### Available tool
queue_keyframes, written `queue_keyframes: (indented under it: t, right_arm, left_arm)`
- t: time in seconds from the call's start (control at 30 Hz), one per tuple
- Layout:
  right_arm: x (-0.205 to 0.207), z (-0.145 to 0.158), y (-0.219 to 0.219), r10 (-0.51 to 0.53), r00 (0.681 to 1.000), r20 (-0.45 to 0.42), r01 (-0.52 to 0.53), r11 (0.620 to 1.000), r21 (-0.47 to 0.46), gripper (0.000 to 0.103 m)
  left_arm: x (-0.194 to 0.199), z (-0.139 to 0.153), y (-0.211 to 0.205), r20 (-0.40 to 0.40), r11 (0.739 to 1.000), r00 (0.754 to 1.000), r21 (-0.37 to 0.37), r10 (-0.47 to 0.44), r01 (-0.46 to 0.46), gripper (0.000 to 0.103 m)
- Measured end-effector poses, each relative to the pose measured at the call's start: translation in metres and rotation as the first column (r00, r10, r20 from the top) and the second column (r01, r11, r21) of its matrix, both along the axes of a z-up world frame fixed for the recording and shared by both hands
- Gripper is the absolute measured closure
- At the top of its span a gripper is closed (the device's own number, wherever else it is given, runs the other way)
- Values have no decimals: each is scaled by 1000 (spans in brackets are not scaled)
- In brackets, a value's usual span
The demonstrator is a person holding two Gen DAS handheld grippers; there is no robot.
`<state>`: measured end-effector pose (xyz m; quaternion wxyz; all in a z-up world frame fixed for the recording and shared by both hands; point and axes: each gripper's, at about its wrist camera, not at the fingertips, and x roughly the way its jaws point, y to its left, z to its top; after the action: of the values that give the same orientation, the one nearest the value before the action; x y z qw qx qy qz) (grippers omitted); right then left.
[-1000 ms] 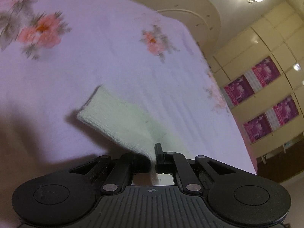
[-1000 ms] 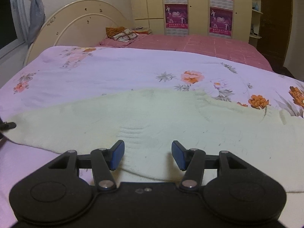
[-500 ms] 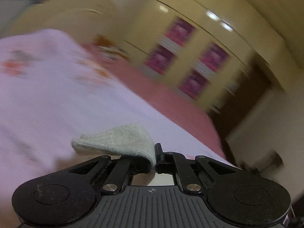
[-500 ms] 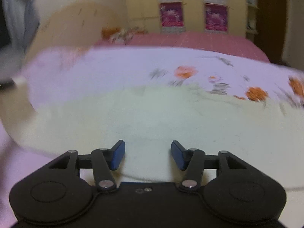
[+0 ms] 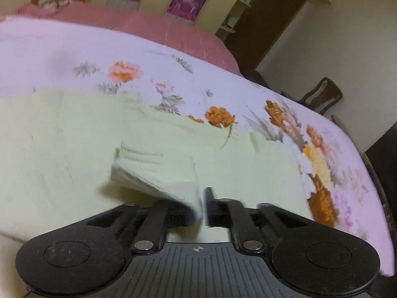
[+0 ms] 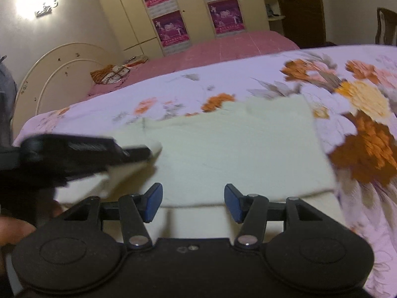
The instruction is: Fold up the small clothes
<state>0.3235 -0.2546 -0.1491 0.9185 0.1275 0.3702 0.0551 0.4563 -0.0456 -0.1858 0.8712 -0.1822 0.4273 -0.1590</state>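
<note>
A wide bed under a lilac bedspread printed with orange flowers (image 5: 223,79) fills both views, with a cream wardrobe bearing magenta posters (image 6: 171,28) behind it; whatever is printed on those posters is too small and blurred to read, and no brand shows on the grippers.

On the bedspread lies the pale green knitted garment (image 6: 235,144), spread flat, its long axis running across the bed from side to side, its far edge against the flower print.

The left gripper (image 5: 202,206) comes in over the garment from the left side, holding up a folded corner of the knit (image 5: 158,171) above the flat layer. Its jaws have just been opening; the cloth sits between them, draped off the left finger, and the frames do not show whether the pads press on it now.

The right gripper (image 6: 193,203) hangs at the garment's near edge, blue pads apart with nothing between them, pointing across the short axis.

The left gripper is the nearer one to the fold, so the lay-down looks to be its job.
</note>
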Motion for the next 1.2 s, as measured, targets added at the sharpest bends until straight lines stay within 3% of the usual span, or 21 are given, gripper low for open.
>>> queue_keyframes:
  t: [0.03,0.1,0.2,0.3,0.37,0.47,0.57,0.63,0.7,0.73,0.77,0.83,0.97,1.13,1.2]
  right_arm:
    - [-1,-1,-2,5,1000,-1,-5,1000,2,48]
    - [-2,-1,-3,15,1000,1,-15,1000,13,44]
    - [-4,1,1,39,999,10,-39,999,26,41]
    - [0,5,16,89,996,20,-88,996,-6,41]
    - [2,8,31,138,990,29,-137,990,-39,40]
    - [6,9,56,202,978,42,-199,977,-76,31]
    - [13,9,78,243,969,44,-238,966,-100,30]
    - [21,9,90,244,969,44,-237,964,-118,30]
    - [31,7,103,224,974,38,-212,957,-195,32]
    - [36,5,109,221,975,37,-207,950,-233,37]
    - [42,2,113,219,976,17,-207,942,-264,55]
    - [48,-1,108,209,978,-9,-206,952,-227,90]
    - [39,13,72,118,993,26,-115,990,-76,96]
    - [20,24,21,-15,998,59,11,998,65,98]
    - [14,23,2,-73,995,66,69,995,67,98]
  left_arm:
    - [-4,3,2,4,1000,1000,-27,2,-2,27]
    - [-16,22,2,66,998,997,-40,44,-41,13]
    - [-16,41,6,97,999,995,-22,27,-25,13]
    - [-23,53,35,112,994,988,-9,109,-109,13]
    - [-35,54,62,150,983,974,53,168,-178,13]
    - [-53,47,94,173,952,954,148,243,-269,13]
    - [-71,35,120,195,904,940,275,280,-327,13]
    - [-85,26,131,192,890,940,313,282,-331,13]
    - [-95,19,133,204,873,939,354,278,-335,13]
    - [-100,17,133,214,866,939,373,268,-333,13]
    - [-105,15,131,224,859,941,397,253,-325,13]
    - [-110,9,125,238,844,950,449,204,-294,13]
    - [-106,3,106,280,798,949,534,142,-277,13]
    - [-96,-1,104,291,796,938,516,186,-318,13]
    - [-96,2,108,332,796,909,463,253,-390,13]
